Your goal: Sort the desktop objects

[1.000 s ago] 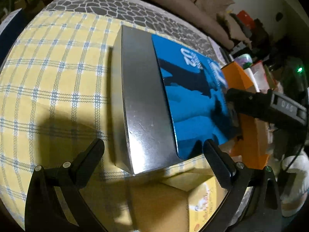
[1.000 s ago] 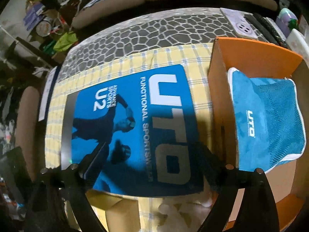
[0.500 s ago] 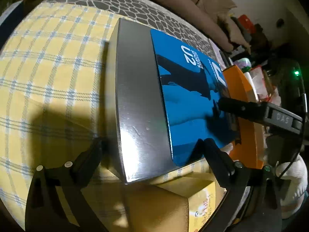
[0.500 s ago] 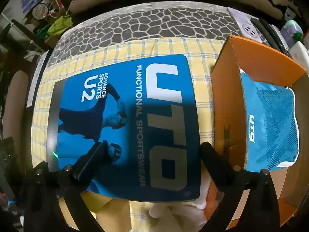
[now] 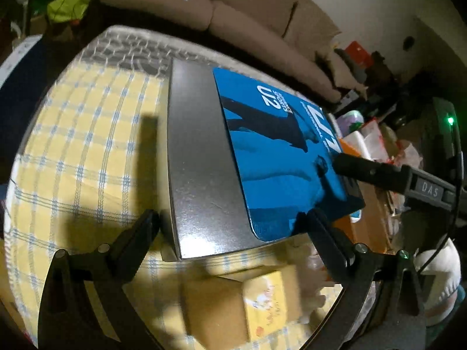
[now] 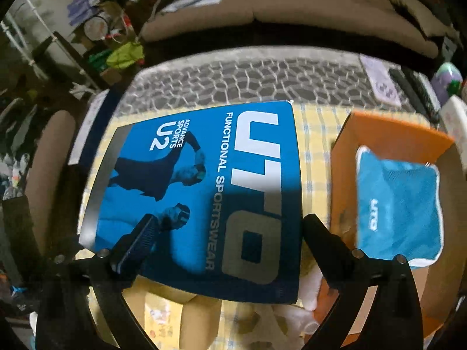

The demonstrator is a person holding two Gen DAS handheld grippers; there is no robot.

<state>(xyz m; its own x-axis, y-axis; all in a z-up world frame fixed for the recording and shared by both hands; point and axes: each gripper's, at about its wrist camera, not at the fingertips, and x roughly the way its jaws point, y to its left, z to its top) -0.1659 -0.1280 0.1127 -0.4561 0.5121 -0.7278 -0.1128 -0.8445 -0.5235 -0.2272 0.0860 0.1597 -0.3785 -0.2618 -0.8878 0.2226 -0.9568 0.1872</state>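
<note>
Where the checked desk (image 5: 87, 157) is seen, the left claw (image 5: 227, 227) is spread across the blue box (image 5: 221, 157) (contact unclear); the right claw (image 6: 230, 233) is released above its lid, long axis running away, orange box (image 6: 344, 186) rightward.

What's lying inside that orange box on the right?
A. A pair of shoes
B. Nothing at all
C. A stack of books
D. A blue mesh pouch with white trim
D. In the right wrist view, the orange box holds a blue mesh pouch edged in white, printed with a small logo.
</note>
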